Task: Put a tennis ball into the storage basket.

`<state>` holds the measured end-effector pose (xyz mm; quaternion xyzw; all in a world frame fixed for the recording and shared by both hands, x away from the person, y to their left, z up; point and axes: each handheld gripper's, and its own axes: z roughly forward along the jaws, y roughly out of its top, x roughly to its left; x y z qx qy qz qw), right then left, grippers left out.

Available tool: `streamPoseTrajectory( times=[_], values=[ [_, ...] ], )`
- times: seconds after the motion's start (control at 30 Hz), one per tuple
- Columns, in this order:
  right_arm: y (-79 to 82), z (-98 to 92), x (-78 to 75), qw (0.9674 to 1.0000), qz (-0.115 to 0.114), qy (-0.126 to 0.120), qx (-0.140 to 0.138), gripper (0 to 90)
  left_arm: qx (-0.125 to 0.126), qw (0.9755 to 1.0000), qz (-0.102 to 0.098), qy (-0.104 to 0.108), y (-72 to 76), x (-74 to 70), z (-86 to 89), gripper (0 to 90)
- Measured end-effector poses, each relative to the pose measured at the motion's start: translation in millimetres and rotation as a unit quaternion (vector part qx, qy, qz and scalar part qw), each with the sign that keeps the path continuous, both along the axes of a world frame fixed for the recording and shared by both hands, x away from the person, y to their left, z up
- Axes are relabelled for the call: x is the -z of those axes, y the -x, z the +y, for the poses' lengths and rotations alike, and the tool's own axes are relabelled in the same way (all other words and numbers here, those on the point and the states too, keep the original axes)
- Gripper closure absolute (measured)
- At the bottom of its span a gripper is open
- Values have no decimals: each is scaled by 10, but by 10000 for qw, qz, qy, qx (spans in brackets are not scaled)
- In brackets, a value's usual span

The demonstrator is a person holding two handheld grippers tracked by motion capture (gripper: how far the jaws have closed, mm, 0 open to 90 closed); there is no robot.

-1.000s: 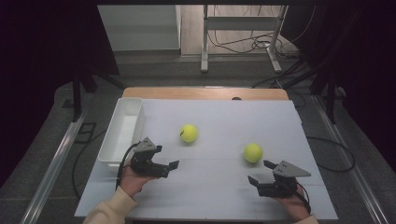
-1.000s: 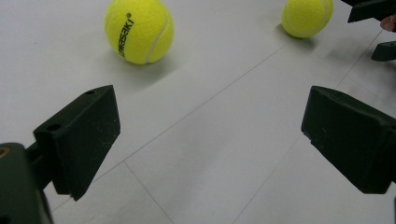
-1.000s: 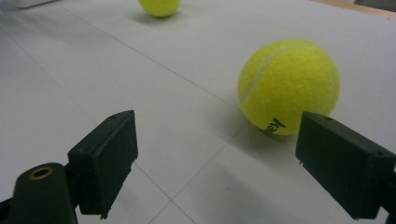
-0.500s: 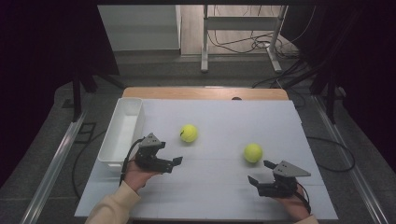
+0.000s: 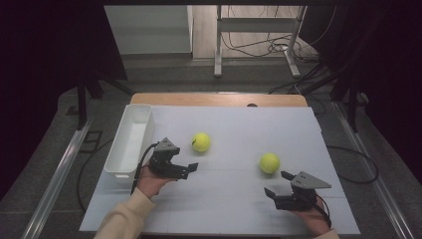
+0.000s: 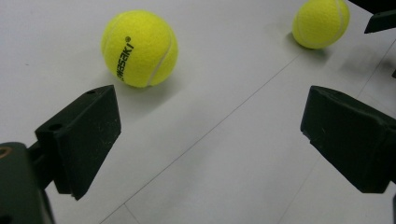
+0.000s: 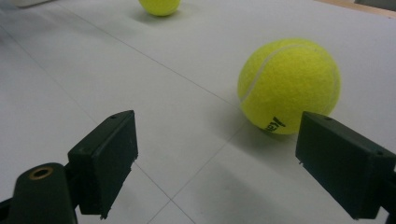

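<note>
While you look down from the high view, your left gripper [image 5: 180, 167] is closing in on the nearer tennis ball [image 5: 201, 142] beside the white bin [image 5: 130, 144], and your right gripper [image 5: 279, 184] waits just short of the second ball [image 5: 269, 163] on the bench [image 5: 239, 199] — an approach step, I'd say. Left gripper view: fingers [image 6: 81, 140] spread wide and empty, ball [image 6: 139, 48] ahead-left, so swing toward it before closing. Right gripper view: fingers [image 7: 105, 161] wide, grasping nothing, ball [image 7: 288, 86] by the right finger.

White-topped table [image 5: 234, 199] (two tennis balls [image 5: 201, 142], white bin [image 5: 130, 144]).

Tray [image 5: 130, 142] left (table [image 5: 239, 209] edge), two balls [image 5: 201, 142] right
</note>
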<state>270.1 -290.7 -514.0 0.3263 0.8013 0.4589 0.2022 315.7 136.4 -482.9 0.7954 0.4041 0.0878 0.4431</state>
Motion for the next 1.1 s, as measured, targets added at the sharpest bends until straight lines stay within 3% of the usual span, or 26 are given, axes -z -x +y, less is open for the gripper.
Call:
streamPoseTrajectory(
  times=[1.1],
  values=[
    [-5,1,10,10000,16,20,-10,133,-150,9998,-3,-128,-287,-2,-68,61]
  ],
)
